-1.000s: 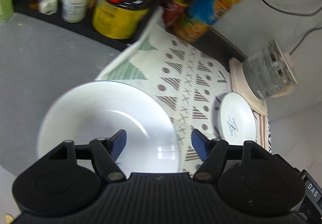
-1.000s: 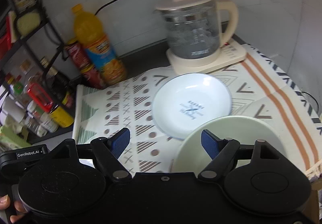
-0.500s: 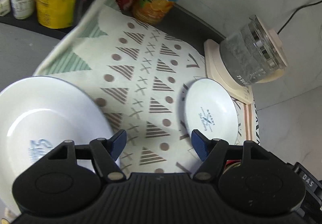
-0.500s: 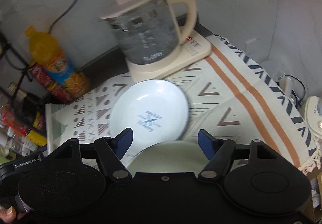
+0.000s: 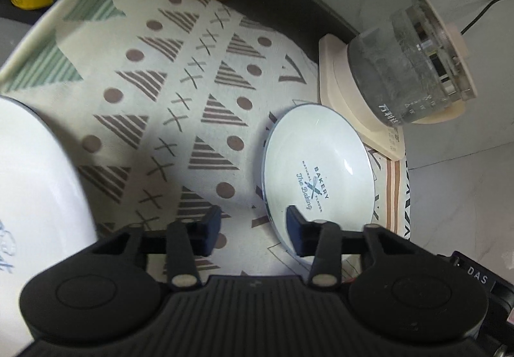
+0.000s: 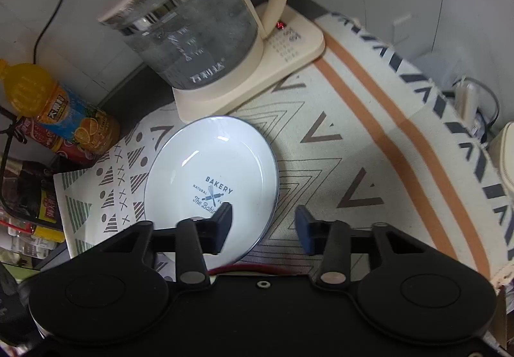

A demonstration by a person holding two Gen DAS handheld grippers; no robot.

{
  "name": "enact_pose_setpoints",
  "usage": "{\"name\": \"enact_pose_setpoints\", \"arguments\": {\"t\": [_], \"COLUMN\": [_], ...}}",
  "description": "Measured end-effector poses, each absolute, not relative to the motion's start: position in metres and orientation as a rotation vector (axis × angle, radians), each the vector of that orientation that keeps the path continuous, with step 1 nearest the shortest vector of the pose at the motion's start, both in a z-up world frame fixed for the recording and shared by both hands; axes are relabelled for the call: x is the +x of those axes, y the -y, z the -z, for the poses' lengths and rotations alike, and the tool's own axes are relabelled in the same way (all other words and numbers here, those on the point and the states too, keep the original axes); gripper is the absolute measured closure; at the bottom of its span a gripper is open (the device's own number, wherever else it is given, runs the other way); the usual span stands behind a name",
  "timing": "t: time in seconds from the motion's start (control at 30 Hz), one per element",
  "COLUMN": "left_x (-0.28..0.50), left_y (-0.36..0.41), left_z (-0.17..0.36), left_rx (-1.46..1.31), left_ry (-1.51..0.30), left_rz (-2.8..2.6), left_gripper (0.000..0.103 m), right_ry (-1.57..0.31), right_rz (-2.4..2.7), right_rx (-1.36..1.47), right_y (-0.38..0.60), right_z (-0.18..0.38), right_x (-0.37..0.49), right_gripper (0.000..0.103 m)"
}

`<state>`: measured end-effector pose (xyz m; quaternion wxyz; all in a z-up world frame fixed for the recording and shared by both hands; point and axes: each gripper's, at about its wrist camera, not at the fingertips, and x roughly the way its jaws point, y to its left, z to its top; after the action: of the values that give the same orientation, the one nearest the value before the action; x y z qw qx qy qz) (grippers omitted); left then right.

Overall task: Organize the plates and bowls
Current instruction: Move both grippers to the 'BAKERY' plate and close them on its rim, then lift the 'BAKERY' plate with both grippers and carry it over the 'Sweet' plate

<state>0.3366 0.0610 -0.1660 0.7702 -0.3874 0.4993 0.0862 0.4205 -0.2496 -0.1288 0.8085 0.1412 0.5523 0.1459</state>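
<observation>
Both grippers have come in over the bakery plate [image 5: 318, 164] since a second ago, one from each side. Jaws of the left gripper [image 5: 253, 228] and the right gripper [image 6: 263, 225] are closing, not yet pinching; each straddles the plate's near rim, probably for a two-sided lift. One large white plate [image 5: 35, 190] lies left of the bakery plate, one kettle [image 6: 196, 32] behind it, on one patterned cloth [image 6: 353, 145].

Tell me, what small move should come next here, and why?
Probably ease the right gripper forward so its closing jaws straddle the bakery plate's near-right rim. That rim lies between the fingers but ahead of the pads, nothing is pinched yet, and the plate sits flat on the cloth.
</observation>
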Motion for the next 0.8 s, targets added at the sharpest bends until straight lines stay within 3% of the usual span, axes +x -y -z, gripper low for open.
{"name": "enact_pose_setpoints", "arguments": {"t": [0.23, 0.4, 0.5, 0.8], "left_x": [0.349, 0.356, 0.361, 0.374], "left_y": [-0.053, -0.049, -0.048, -0.048], "left_z": [0.185, 0.195, 0.200, 0.209], "left_rx": [-0.888, -0.911, -0.921, -0.937], "left_ry": [-1.100, -1.104, -1.117, -1.136], "left_rz": [-0.189, -0.190, -0.191, -0.191], "left_gripper": [0.077, 0.082, 0.086, 0.093], "right_ry": [-1.282, -1.341, -1.382, -1.484], "right_rz": [-0.350, -0.383, -0.409, -0.434], "right_rx": [0.276, 0.284, 0.290, 0.281], "right_y": [0.247, 0.243, 0.241, 0.235], "right_z": [0.150, 0.159, 0.167, 0.190], "right_x": [0.453, 0.469, 0.480, 0.503], "right_gripper": [0.071, 0.072, 0.080, 0.085]}}
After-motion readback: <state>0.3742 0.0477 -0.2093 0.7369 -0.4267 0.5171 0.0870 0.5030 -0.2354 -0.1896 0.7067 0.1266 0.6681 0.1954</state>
